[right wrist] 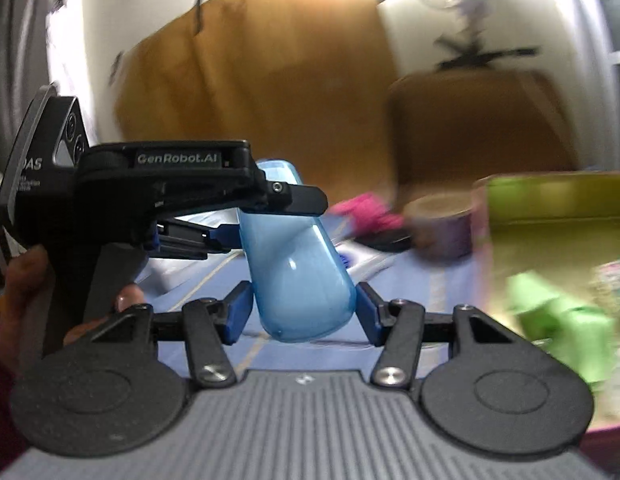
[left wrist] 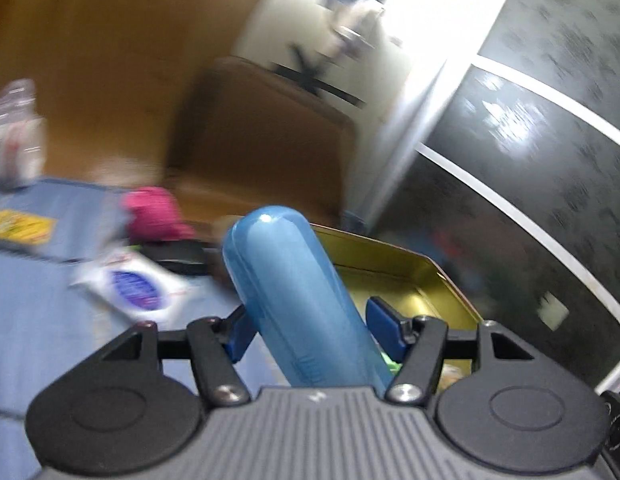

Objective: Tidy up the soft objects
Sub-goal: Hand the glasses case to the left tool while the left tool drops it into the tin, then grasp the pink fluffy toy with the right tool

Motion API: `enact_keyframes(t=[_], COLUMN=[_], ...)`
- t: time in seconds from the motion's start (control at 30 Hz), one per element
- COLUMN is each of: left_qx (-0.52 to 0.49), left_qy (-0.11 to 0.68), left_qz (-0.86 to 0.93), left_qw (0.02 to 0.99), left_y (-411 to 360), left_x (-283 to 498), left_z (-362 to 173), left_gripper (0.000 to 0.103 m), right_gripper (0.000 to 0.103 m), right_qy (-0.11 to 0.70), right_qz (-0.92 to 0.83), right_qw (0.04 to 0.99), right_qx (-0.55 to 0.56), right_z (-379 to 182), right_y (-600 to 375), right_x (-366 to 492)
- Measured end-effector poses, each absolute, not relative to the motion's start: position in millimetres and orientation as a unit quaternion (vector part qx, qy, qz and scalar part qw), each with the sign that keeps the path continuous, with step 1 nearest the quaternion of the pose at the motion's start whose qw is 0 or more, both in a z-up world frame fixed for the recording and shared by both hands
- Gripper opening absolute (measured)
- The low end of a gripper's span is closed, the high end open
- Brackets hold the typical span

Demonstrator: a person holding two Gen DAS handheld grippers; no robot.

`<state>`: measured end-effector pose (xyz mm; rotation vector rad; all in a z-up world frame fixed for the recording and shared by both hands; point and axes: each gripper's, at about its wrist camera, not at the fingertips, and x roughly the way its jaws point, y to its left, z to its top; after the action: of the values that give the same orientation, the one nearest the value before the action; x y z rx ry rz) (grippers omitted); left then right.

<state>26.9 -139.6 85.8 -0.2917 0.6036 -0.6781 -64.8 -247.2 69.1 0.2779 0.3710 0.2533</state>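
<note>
A glossy blue oblong case (left wrist: 294, 292) sticks up between the jaws of my left gripper (left wrist: 314, 328); the left pad touches it, the right pad stands a little off. In the right wrist view the same blue case (right wrist: 298, 276) sits between the blue pads of my right gripper (right wrist: 304, 312), both touching its sides, while the left gripper (right wrist: 230, 224) holds it from the left. A pink soft object (left wrist: 156, 214) lies on the blue cloth (left wrist: 38, 320); it also shows in the right wrist view (right wrist: 366, 210).
A gold tin tray (left wrist: 406, 280) lies to the right, holding a green soft item (right wrist: 558, 320). A white packet with a blue oval (left wrist: 136, 290), a tape roll (right wrist: 442, 232) and brown cardboard boxes (left wrist: 266, 140) stand behind. Both views are motion-blurred.
</note>
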Motion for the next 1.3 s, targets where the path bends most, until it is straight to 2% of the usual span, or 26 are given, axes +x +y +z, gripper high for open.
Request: enact_keyframes(t=[0.3, 0.43, 0.5, 0.6, 0.87, 1.03, 1.3], left_qx=[-0.072, -0.051, -0.030, -0.009, -0.031, -0.064, -0.094], left_qy=[0.308, 0.316, 0.315, 0.304, 0.284, 0.287, 0.311], left_qz=[-0.383, -0.375, -0.359, -0.348, -0.320, -0.261, -0.111], left_qw=[0.868, 0.870, 0.878, 0.887, 0.903, 0.920, 0.939], left_y=[-257, -280, -289, -289, -230, -161, -37], left_x=[41, 45, 48, 44, 45, 57, 85], left_z=[82, 74, 72, 71, 74, 65, 34], left_gripper=[0.060, 0.062, 0.067, 0.068, 0.068, 0.073, 0.073], right_gripper=[0.058, 0.058, 0.059, 0.059, 0.060, 0.059, 0.059], right_qy=[0.170, 0.182, 0.186, 0.188, 0.162, 0.155, 0.157], right_qz=[0.009, -0.020, -0.032, -0.059, -0.065, -0.046, 0.033], right_qw=[0.970, 0.966, 0.964, 0.964, 0.970, 0.975, 0.983], right_qx=[0.173, 0.184, 0.186, 0.178, 0.172, 0.150, 0.089], right_z=[58, 50, 46, 39, 39, 48, 62], right_y=[-323, -344, -348, -348, -352, -329, -268], right_x=[-86, -82, -79, -74, -76, -72, -55])
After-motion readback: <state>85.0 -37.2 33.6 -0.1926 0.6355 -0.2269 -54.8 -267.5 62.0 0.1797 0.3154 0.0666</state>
